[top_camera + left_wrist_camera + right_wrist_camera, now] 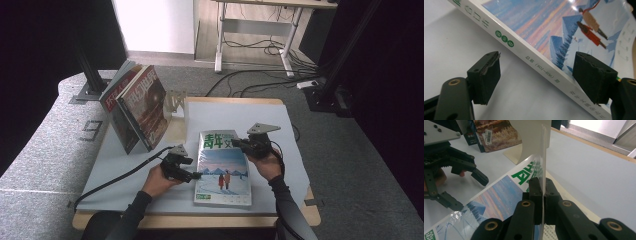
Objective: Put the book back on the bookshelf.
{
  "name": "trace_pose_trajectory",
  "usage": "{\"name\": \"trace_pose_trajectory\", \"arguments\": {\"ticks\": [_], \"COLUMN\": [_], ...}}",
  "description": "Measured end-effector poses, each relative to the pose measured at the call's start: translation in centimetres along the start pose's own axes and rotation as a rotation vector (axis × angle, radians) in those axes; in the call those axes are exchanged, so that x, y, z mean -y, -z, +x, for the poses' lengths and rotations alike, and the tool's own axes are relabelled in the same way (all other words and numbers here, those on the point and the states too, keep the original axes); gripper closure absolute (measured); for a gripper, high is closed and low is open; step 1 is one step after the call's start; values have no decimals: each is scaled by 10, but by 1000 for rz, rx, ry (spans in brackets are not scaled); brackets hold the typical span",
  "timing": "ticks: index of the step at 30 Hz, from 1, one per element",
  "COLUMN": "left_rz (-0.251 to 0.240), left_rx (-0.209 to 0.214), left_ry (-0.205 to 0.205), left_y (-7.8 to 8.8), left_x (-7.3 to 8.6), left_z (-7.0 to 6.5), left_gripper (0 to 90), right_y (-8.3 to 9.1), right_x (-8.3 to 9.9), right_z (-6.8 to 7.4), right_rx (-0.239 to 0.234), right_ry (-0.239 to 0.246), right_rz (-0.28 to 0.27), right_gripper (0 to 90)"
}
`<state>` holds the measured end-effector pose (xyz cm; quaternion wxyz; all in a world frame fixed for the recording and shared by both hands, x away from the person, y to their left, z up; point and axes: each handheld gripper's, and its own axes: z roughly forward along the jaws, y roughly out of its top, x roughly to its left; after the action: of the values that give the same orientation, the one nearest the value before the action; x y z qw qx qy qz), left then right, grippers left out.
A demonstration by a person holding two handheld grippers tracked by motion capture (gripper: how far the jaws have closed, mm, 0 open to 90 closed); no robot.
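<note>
A magazine [222,170] with a blue snowy cover and green title lies flat on the pale table mat [270,125]. My left gripper [197,175] sits at the magazine's left side. In the left gripper view its jaws [539,72] stand open on either side of the white spine [541,67], with one fingertip [486,75] over the mat and the other over the cover, neither pressing. My right gripper [239,144] is at the magazine's upper right edge. In the right gripper view its jaws [543,187] are shut on a thin sheet edge of the magazine [496,197].
Several magazines [135,107] lean upright at the back left of the table against a cream bookend [176,105]. The bookend [529,142] stands just beyond the held edge. The mat's right half lies bare. A desk frame [260,30] and cables lie on the floor behind.
</note>
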<state>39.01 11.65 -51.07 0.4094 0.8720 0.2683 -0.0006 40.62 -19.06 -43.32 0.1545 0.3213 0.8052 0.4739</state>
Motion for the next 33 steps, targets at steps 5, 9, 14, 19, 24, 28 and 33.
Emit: {"name": "trace_pose_trajectory", "arguments": {"ticks": [5, 9, 14, 19, 24, 28, 33], "left_rz": [8, 32, 58, 73, 75, 72, 49], "left_rx": [48, 58, 93, 104, 103, 108, 122], "left_ry": [8, 11, 56, 82, 82, 87, 75], "left_y": [-8, -10, -11, -11, -11, -10, -10], "left_x": [-1, -2, -3, -3, -3, -2, -1], "left_z": [0, -1, 2, 2, 1, 1, -2], "left_gripper": [232, 240, 303, 358, 372, 397, 464], "right_y": [2, 1, 1, 1, 2, 4, 4], "right_x": [0, 0, -1, -1, 0, 1, 3], "right_z": [1, 3, 5, 6, 4, 0, -5], "right_rx": [-3, -6, -10, -15, -21, -39, -35], "right_ry": [7, 16, 30, 34, 25, 15, -8], "right_rz": [-6, -7, -17, -18, -22, -14, 11], "right_gripper": [866, 865, 865, 864, 862, 848, 823]}}
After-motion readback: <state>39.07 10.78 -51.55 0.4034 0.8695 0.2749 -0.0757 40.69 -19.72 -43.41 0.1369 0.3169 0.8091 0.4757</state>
